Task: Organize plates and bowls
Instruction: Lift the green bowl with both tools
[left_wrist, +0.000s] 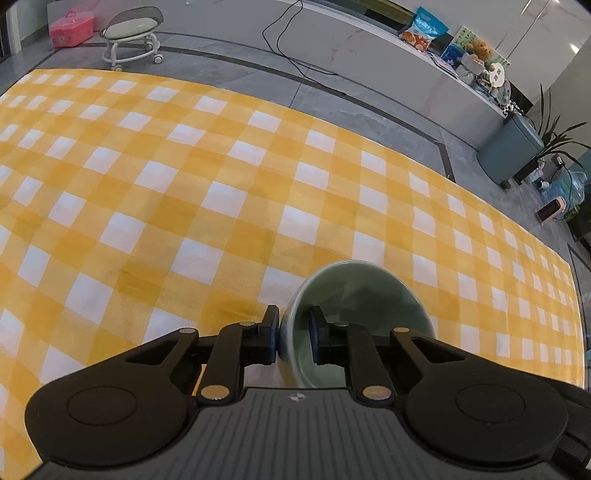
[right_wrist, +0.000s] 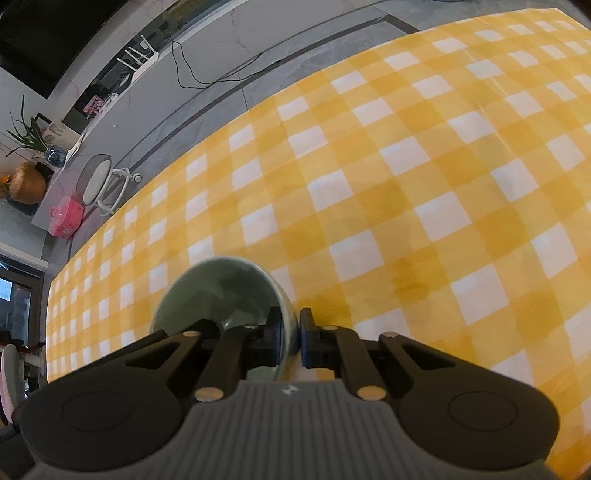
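In the left wrist view a pale green bowl (left_wrist: 362, 295) stands on the yellow checked tablecloth (left_wrist: 184, 184). My left gripper (left_wrist: 294, 325) is shut on its left wall, one pad outside the rim and one inside. In the right wrist view a pale green bowl (right_wrist: 214, 291) sits on the same cloth (right_wrist: 406, 184). My right gripper (right_wrist: 290, 328) is shut on its right wall, with the left pad inside and the right pad outside. Neither view shows the other gripper, so I cannot tell whether this is one bowl or two. The near part of each bowl is hidden by the gripper body.
Beyond the table's far edge is grey floor with a wheeled stool (left_wrist: 131, 37), a pink box (left_wrist: 72, 27) and a black cable (left_wrist: 288, 48). A low white ledge holds bags and toys (left_wrist: 424, 31). The stool (right_wrist: 98, 181) also shows in the right view.
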